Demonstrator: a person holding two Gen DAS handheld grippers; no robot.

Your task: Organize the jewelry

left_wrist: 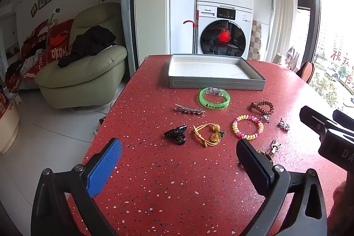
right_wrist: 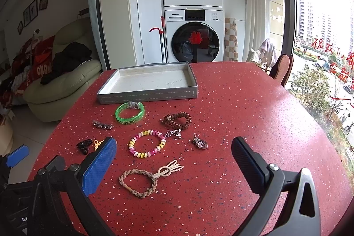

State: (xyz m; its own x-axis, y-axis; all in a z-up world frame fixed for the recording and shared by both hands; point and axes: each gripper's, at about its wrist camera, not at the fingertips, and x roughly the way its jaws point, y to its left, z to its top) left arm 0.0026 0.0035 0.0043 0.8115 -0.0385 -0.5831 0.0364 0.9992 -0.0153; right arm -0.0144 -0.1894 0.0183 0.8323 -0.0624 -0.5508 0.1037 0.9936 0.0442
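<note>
Nothing sorted yet. The shallow grey cardboard tray with white lining [right_wrist: 147, 90] sits empty at the table's far edge, toward its left corner; red speckled table [right_wrist: 243, 114].

All pieces loose on the table, on the near side of the tray:
- translucent green plastic bangle [right_wrist: 129, 113], just beside the tray's near wall
- silver metal hair clip [right_wrist: 102, 125], toward the left edge
- brown spiral coil hair tie [right_wrist: 177, 120]
- pink-and-yellow beaded bracelet [right_wrist: 147, 146], mid-table
- small silver charm [right_wrist: 173, 133], just beside the beads
- silver heart-like pendant [right_wrist: 200, 143]
- black claw clip [left_wrist: 176, 134] and yellow cord bracelet with amber beads [left_wrist: 208, 133], side by side, left of the beads
- beige braided hair tie with rabbit-ear ornament [right_wrist: 143, 178], nearest the near edge

Left gripper [left_wrist: 179, 158]: jaws wide, holding nothing, over the near edge.
Right gripper [right_wrist: 173, 156]: jaws wide, empty, the braided tie between its fingers but apparently not touched.

Remaining: probably all nine items to go into the tray.
</note>
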